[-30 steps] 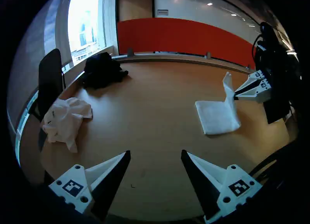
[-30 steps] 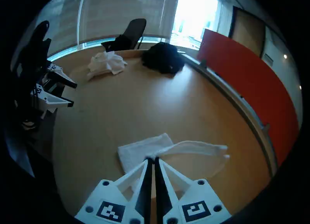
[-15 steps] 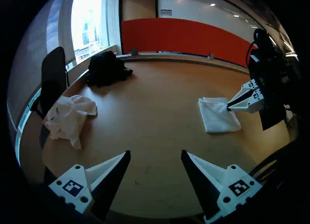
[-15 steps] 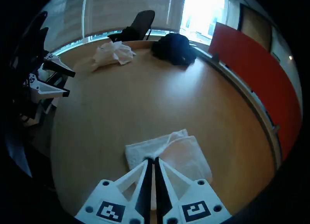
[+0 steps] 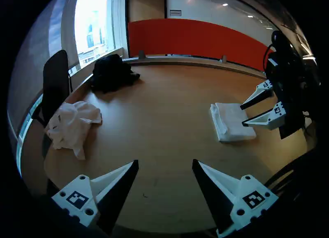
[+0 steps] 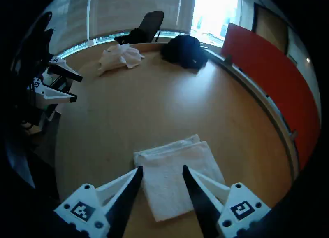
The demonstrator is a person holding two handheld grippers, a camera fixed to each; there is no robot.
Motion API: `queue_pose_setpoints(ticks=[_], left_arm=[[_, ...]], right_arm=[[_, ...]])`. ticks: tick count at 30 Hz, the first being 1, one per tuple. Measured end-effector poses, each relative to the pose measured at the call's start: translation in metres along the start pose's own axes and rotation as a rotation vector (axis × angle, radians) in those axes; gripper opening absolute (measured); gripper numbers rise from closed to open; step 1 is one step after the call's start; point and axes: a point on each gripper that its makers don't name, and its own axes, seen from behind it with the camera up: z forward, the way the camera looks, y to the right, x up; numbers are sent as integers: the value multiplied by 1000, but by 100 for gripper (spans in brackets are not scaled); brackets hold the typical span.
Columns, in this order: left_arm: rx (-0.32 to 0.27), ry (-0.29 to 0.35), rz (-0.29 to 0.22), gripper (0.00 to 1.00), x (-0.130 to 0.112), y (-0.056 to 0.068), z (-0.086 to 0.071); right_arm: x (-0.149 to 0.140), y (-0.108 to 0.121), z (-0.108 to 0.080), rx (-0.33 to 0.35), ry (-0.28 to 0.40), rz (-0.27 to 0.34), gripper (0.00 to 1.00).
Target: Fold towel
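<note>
The towel (image 6: 177,162) is white and folded into a neat, thick rectangle. It lies flat on the wooden surface (image 6: 144,102), close to the edge where the right tool (image 6: 162,168) is. In the right gripper view, the two white fingers of this tool stand wide apart. Their tips hang just over the near part of the towel, one on each side. They hold nothing. I cannot tell if the tips touch the cloth.

In the left gripper view the same towel (image 5: 232,122) lies off to the right, with the right tool's (image 5: 242,116) open fingers pointing at it from the side.

The left tool (image 5: 164,161) is well apart from the towel, over a bare part of the wood. Its fingers are spread wide too, and it has hold of nothing. In the right gripper view it sits far off at the left side (image 6: 78,89).

Farther away on the surface lies a crumpled white cloth (image 5: 72,124). Behind that sits a black bag (image 5: 111,71), near a bright window (image 5: 92,26). A dark chair (image 5: 55,83) stands by the edge of the surface. A long red panel (image 5: 197,38) runs along the far side.
</note>
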Motion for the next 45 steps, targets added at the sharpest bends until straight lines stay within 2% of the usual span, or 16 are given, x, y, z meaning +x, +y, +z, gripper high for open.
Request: queue_pose_setpoints(ticks=[2, 24, 37, 41, 45], left_arm=[[-1, 1, 3, 97, 1, 0, 0], [-8, 6, 23, 97, 7, 4, 1], [-8, 5, 25, 97, 7, 6, 1], [-8, 5, 25, 97, 7, 6, 1], [-8, 3, 25, 97, 6, 7, 1]], right_arm=[[-3, 0, -1, -5, -4, 10, 91], [-57, 3, -21, -76, -53, 104, 91], [-92, -4, -21, -77, -105, 141, 91], [-102, -7, -20, -76, -121, 153, 88], [-108, -8, -18, -75, -133, 166, 80]])
